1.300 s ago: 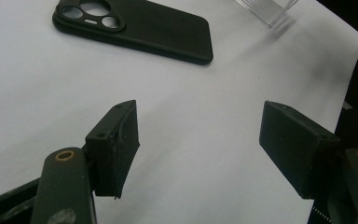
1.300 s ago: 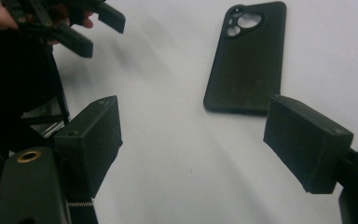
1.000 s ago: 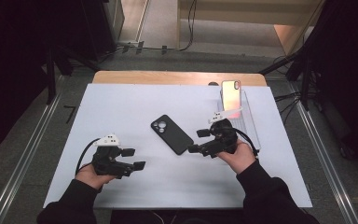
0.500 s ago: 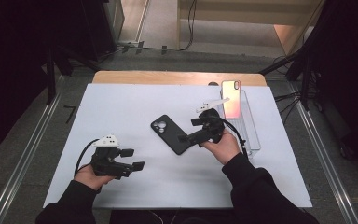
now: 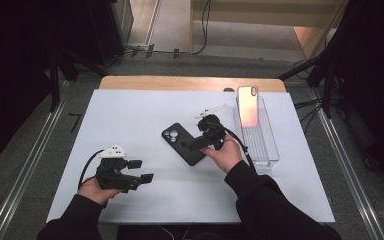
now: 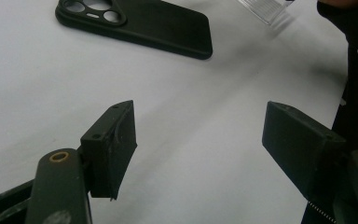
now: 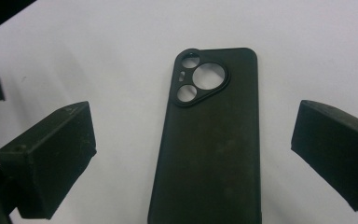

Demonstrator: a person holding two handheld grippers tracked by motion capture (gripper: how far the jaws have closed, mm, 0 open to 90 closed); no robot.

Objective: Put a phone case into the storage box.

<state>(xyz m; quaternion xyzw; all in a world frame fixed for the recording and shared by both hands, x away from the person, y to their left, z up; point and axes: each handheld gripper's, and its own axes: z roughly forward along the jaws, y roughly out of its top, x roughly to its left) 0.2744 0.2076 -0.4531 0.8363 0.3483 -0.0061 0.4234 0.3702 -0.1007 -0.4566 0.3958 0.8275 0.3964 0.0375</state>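
Left tongs: near the front left of the white bench, gripped in the person's left hand; in the left gripper view the two black jaws stand apart with bare bench surface between them, so these tongs are open and hold nothing.
Left cable: a black cable loops from the back of the left tongs down to the bench just behind the hand.
Phone case: black, flat on the bench with its camera cut-outs facing up; it lies well ahead and to the right of the left tongs; in the left gripper view it sits far beyond the jaw tips, not touching them.
Case seen from the right tongs: it lies lengthwise between the two jaws, cut-out end farthest from them; a strip of white bench shows on both sides, so neither pad touches it.
Right tongs: over the near right edge of the case, carried by the right hand; in the right gripper view the jaws are spread wide on either side of the case; they have just been opening, and they grip nothing.
Clear tray: just to the right of the right tongs, a long see-through tray on the bench.
Phone: with a pinkish-orange face, at the far end of the tray, beyond and to the right of the right tongs, apart from them.
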